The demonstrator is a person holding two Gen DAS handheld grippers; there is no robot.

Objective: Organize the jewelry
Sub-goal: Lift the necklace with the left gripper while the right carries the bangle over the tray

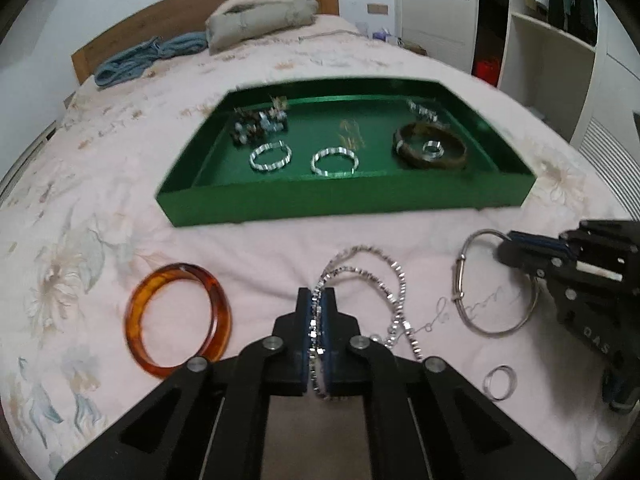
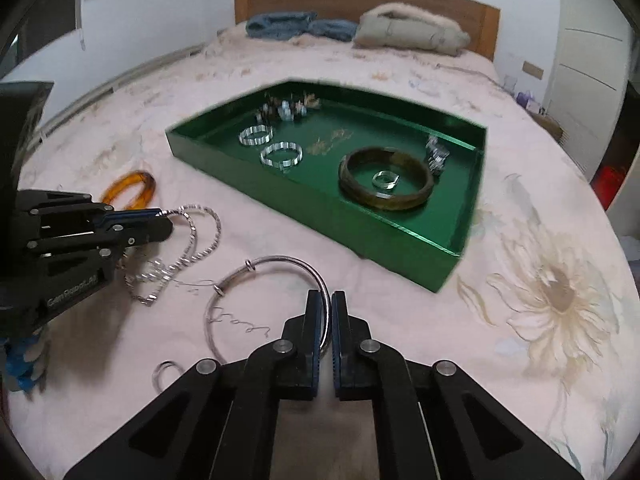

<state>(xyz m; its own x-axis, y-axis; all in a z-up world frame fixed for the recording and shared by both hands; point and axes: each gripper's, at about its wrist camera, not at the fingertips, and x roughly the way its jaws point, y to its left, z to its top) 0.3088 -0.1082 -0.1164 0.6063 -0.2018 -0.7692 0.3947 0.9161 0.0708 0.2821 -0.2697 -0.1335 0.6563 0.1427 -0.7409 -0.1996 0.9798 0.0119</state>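
My left gripper (image 1: 317, 300) is shut on a silver chain necklace (image 1: 384, 280), whose loops lie on the pink bedspread; it also shows in the right wrist view (image 2: 196, 240). My right gripper (image 2: 327, 304) is shut on a thin silver bangle (image 2: 256, 270), also seen in the left wrist view (image 1: 464, 280). An amber bangle (image 1: 176, 320) lies left of the necklace. A small silver ring (image 1: 500, 382) lies near the front. The green tray (image 1: 344, 200) holds two silver bracelets (image 1: 270, 156), a dark bangle (image 1: 430, 146) with a ring inside it, and other jewelry.
A thin fine chain (image 2: 240, 322) lies inside the silver bangle. A grey pillow roll (image 1: 260, 16) and blue cloth (image 1: 148, 58) lie by the wooden headboard. White wardrobe shelves (image 1: 552, 60) stand to the right of the bed.
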